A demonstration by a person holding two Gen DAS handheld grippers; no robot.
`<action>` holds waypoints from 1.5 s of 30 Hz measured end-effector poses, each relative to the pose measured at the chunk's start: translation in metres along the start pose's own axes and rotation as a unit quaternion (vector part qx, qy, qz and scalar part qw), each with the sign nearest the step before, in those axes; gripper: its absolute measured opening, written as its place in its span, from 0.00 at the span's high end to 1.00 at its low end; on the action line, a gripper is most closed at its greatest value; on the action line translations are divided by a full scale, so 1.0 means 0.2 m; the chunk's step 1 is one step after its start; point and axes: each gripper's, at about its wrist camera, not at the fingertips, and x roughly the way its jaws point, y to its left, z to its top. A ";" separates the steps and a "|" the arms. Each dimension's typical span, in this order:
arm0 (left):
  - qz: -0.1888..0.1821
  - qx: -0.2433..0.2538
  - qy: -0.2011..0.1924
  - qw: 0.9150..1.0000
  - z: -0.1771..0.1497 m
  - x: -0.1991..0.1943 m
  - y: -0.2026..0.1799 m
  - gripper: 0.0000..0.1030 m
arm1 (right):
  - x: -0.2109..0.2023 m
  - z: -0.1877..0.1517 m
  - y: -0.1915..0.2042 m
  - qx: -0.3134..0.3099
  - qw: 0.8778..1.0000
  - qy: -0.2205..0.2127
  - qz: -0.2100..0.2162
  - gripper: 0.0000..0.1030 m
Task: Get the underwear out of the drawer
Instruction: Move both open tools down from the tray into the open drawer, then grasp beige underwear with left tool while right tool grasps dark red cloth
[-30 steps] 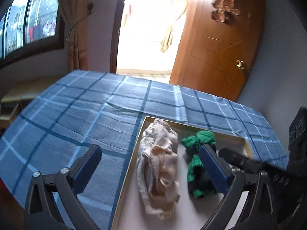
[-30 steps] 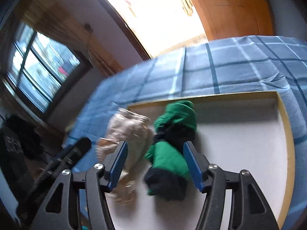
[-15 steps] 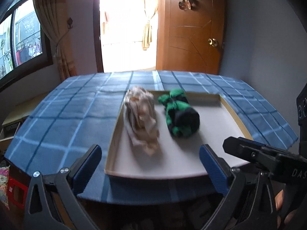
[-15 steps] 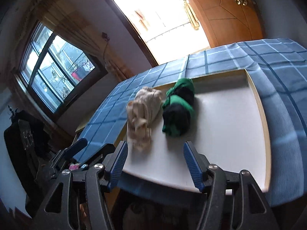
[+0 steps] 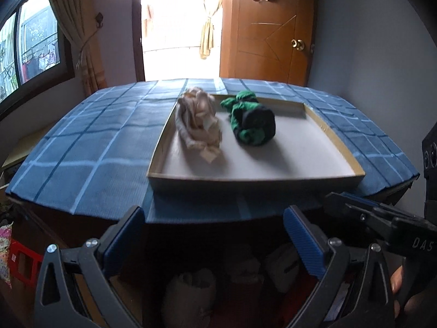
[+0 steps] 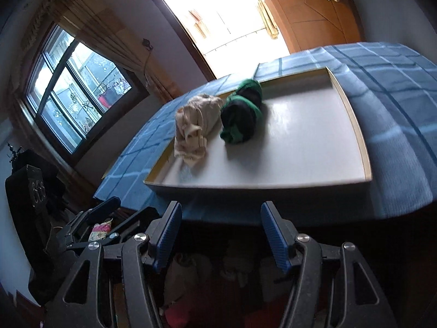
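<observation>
Under the table's near edge, a dark open drawer (image 5: 240,273) holds several rolled garments, one of them pale (image 5: 191,287); it also shows dimly in the right wrist view (image 6: 232,268). My left gripper (image 5: 213,218) hangs open and empty above the drawer. My right gripper (image 6: 220,210) is open too, with nothing between its fingers, and its fingers (image 5: 368,213) appear at the right of the left wrist view. On the table, a shallow tray (image 5: 254,181) (image 6: 259,186) holds a beige bundle (image 5: 198,120) (image 6: 195,128) and a green and black bundle (image 5: 252,121) (image 6: 241,117).
A blue checked cloth (image 5: 95,142) covers the table. A black speaker (image 5: 430,150) stands at the right, a red box (image 5: 24,259) low at the left. A wooden door (image 5: 267,27) and a bright doorway lie behind. A hand (image 5: 396,284) grips the right tool.
Both grippers have drawn back from over the tray to the table's near edge and sunk lower. The drawer's contents have come into view beneath them. Both stay open.
</observation>
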 end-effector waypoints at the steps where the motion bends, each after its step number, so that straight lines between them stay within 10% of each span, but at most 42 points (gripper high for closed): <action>1: 0.002 -0.002 0.002 1.000 -0.02 0.00 0.01 0.00 | 0.00 -0.03 -0.01 0.002 1.000 0.003 0.000 0.39; 25: 0.038 -0.024 0.070 0.997 -0.56 -0.06 0.21 0.01 | 0.15 -0.52 -0.05 0.046 0.991 0.127 0.009 0.39; 45: 0.038 0.000 0.063 0.997 -0.61 -0.11 0.37 0.01 | 0.65 -0.68 0.17 0.071 0.957 0.279 0.024 0.39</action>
